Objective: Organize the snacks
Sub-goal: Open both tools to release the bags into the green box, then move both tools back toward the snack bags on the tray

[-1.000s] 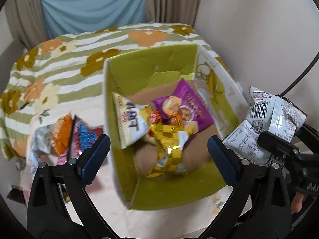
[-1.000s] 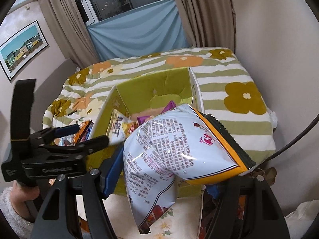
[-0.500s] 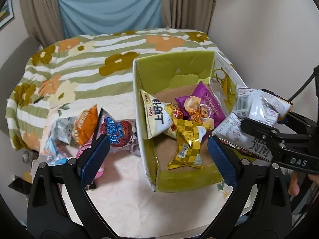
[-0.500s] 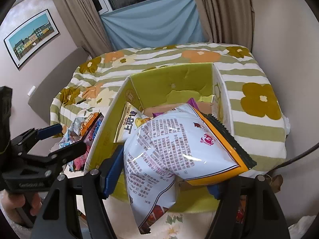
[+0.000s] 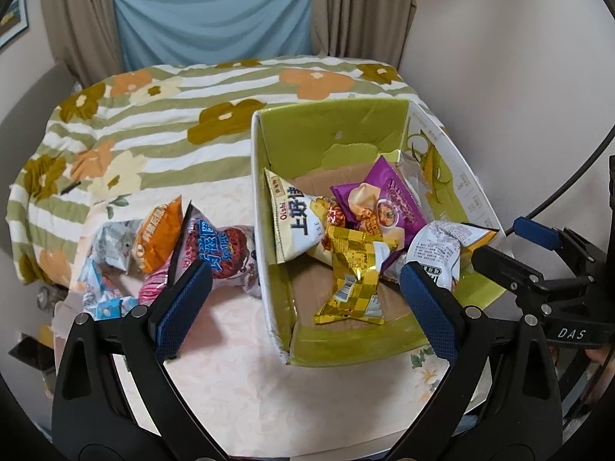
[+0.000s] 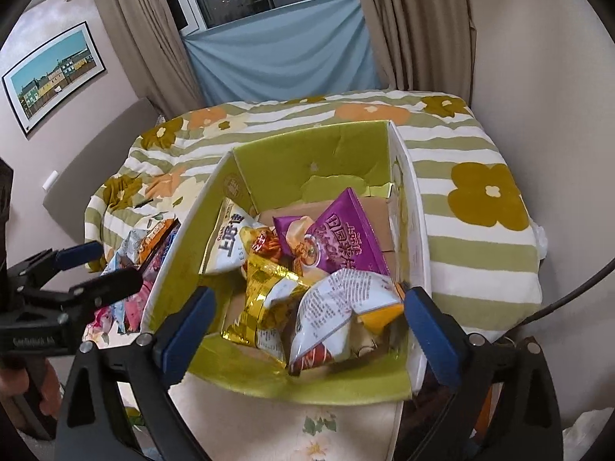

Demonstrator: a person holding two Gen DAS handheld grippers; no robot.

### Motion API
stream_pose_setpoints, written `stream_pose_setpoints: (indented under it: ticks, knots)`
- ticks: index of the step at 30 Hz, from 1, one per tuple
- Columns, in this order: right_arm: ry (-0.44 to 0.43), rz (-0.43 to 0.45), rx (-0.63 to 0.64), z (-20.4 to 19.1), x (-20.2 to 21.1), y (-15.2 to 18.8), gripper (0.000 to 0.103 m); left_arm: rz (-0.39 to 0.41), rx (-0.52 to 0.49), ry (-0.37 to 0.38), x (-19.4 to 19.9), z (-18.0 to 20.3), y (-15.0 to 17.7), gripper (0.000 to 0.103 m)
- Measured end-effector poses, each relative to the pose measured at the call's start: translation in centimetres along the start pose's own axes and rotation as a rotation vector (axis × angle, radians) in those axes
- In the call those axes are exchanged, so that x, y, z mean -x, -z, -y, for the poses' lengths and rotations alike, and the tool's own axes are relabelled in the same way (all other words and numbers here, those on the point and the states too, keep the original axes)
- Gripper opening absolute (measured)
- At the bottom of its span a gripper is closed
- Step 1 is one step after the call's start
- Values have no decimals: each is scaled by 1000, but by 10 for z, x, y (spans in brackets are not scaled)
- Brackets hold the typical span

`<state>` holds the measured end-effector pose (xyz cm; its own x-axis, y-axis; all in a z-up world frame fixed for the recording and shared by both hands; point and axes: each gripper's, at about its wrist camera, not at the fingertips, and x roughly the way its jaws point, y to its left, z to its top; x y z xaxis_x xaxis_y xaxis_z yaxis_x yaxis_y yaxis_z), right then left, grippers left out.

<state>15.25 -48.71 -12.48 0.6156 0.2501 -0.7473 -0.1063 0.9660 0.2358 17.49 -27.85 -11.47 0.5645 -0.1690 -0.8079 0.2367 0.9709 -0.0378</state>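
At lower centre of the right wrist view, my right hand-held gripper (image 6: 305, 324) has just opened wide, its pads clear of the white snack bag (image 6: 338, 311) now lying inside the green box (image 6: 307, 161); I should lift straight away without snagging it.

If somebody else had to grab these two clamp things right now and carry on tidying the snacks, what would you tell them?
Right gripper: jaws have just been opening and stand wide; nothing is held. The white and orange bag now lies free in the green box, at its near right corner.
Left gripper: open and empty, hanging over the box's near left side.
Done: four bags in the box: the white and orange bag, a purple bag, a gold bag and a white and yellow bag.
Left: the pile of bags on the table, left of the box, has to go in.
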Motion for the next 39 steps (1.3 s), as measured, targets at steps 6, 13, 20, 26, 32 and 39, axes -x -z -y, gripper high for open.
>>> stream_pose_setpoints:
  ticks: [6,13,20,26,32,39]
  knots:
    - [-14,-4,-7,1,10,0,98,11,5,6,11,1,1,98]
    - [-29,9,45,-12,27,-7,98,27,45,11,33,-7,8,98]
    - [-82,44,109,-43,40,-17,98,44,97,-14,55,-39,21,98]
    - [-106,54,179,-87,33,-20,98,43,155,-43,67,-90,36,98]
    - [-163,33,193,-142,8,-18,98,13,196,-90,73,-163,57,98]
    - [-204,-13,232,-219,-32,-18,98,-56,261,-96,65,-258,84,98]
